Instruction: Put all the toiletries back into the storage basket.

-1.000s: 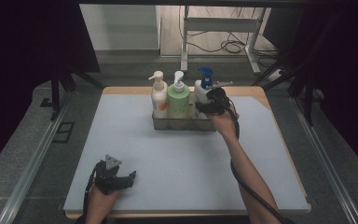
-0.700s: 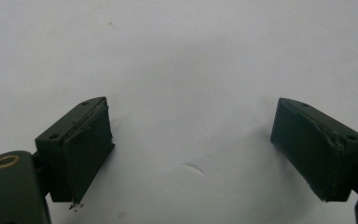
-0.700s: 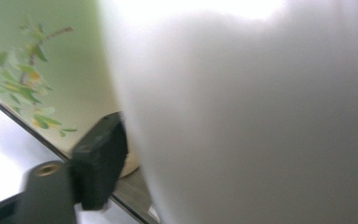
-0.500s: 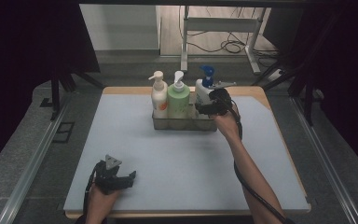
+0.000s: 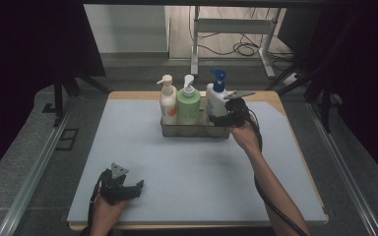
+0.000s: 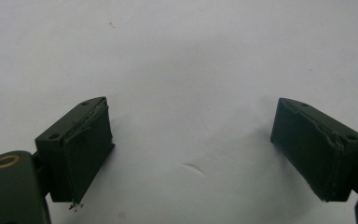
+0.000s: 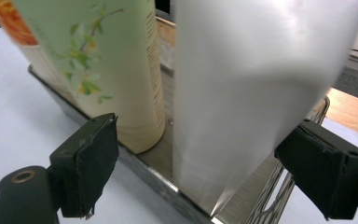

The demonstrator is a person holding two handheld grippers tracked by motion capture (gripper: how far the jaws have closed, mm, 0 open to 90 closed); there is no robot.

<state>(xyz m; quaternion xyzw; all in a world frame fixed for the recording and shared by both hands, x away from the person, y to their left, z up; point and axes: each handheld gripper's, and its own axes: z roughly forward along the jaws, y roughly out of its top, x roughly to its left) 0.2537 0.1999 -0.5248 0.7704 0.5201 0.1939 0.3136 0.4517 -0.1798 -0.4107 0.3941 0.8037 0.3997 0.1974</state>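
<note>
Left gripper (image 5: 137, 187): near edge of table mat (image 5: 187, 167), held low in left hand (image 5: 107, 211); jaws spread wide over bare mat, nothing between them, pads (image 6: 86, 149) clear of any object in left gripper view.

Mat: pale blue-grey sheet covering most of wooden table (image 5: 273, 98); open stretch between the two grippers.

Right forearm (image 5: 270, 187): reaching from near right corner diagonally toward the far middle; black cable trailing alongside.

Right gripper (image 5: 215, 118): at right end of metal rack (image 5: 192, 130), level with lower body of white bottle (image 5: 215, 101). Jaws just opened, now standing wide; white bottle (image 7: 256, 93) between them, left pad (image 7: 93, 158) apart from it, right pad (image 7: 321, 168) just beside its edge, not pressing. No grip.

White bottle: blue pump top, upright in rack, rightmost of three.

Green bottle (image 5: 188, 105): white pump, upright, middle of rack, just beside white bottle.

Cream bottle (image 5: 168, 101): orange label, upright, left end of rack.

Beyond table: floor, desk legs (image 5: 194, 49), loose cables (image 5: 241, 48).
</note>
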